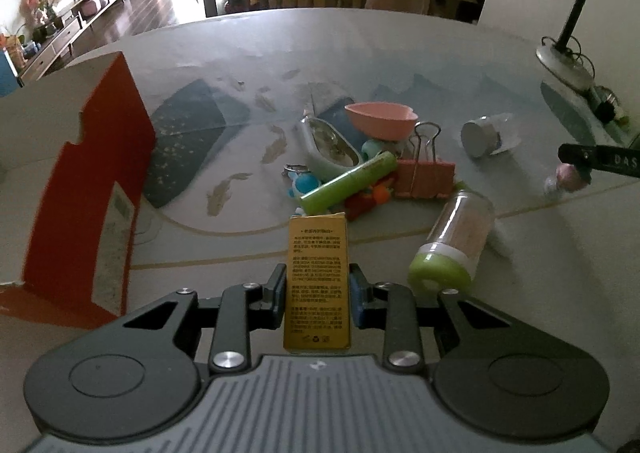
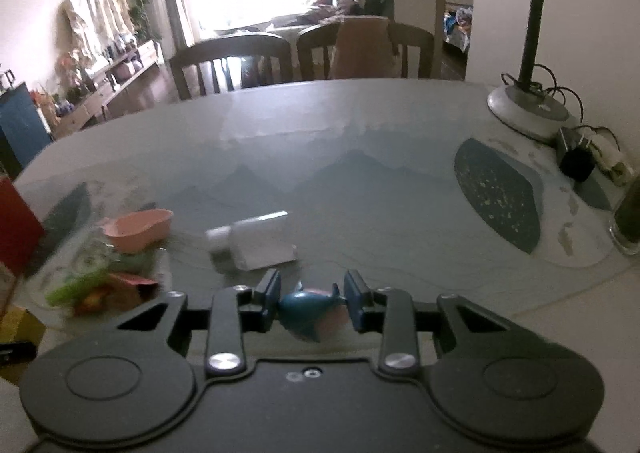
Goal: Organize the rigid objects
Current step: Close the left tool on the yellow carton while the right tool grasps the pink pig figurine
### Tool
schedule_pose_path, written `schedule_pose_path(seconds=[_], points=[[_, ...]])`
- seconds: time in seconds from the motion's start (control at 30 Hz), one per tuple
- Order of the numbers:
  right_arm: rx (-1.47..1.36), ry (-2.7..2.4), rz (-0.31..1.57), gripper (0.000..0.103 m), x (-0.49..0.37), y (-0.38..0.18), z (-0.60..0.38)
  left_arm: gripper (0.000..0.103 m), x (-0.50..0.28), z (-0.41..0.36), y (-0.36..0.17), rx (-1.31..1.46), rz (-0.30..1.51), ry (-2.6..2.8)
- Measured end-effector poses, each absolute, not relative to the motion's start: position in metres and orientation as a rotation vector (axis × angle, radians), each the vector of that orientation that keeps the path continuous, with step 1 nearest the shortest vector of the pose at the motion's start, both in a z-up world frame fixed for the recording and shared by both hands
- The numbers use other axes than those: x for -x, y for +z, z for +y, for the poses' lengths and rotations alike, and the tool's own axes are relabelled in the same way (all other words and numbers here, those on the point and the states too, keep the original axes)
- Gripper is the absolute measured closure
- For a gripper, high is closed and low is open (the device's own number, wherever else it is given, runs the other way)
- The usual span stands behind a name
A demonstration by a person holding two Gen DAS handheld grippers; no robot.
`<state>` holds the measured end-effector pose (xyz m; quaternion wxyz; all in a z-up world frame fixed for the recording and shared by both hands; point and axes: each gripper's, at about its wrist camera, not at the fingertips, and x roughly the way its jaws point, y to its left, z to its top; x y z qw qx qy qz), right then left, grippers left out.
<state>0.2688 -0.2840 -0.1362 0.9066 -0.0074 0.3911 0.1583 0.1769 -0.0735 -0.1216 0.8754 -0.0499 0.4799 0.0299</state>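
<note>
The left tongs (image 1: 318, 293) grip a gold box (image 1: 319, 281) above the worktop's (image 1: 240, 53) near edge. The right tongs (image 2: 311, 301) squeeze a blue fish toy (image 2: 308, 307). Keep both grips tight, carry the gold box level to the red carton (image 1: 80, 181) at the left edge.

White letters "DAS" on the black gripper arm (image 1: 612, 162); small unreadable print on the gold box (image 1: 318, 281)
</note>
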Motion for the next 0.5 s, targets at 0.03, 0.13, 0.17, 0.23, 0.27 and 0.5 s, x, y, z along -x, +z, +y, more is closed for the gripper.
schedule_pose_path(seconds=[0.03,0.13,0.17,0.23,0.27,0.5], points=[[0.010,0.334,0.804,0.070,-0.266,-0.133,-0.284,0.073,-0.175,-0.072,-0.118,0.109,1.000,0.064],[0.005,0.362,0.787,0.070,-0.255,-0.122,-0.282,0.073,-0.170,-0.067,-0.106,0.128,0.994,0.069],[0.001,0.371,0.782,0.070,-0.252,-0.118,-0.282,0.073,-0.168,-0.066,-0.103,0.128,0.989,0.070],[-0.009,0.386,0.778,0.070,-0.248,-0.112,-0.282,0.073,-0.164,-0.062,-0.094,0.128,0.977,0.075],[-0.011,0.395,0.774,0.070,-0.246,-0.108,-0.281,0.073,-0.163,-0.060,-0.089,0.129,0.971,0.075],[0.012,0.480,0.731,0.070,-0.232,-0.081,-0.259,0.073,-0.156,-0.041,-0.063,0.123,0.929,0.083]])
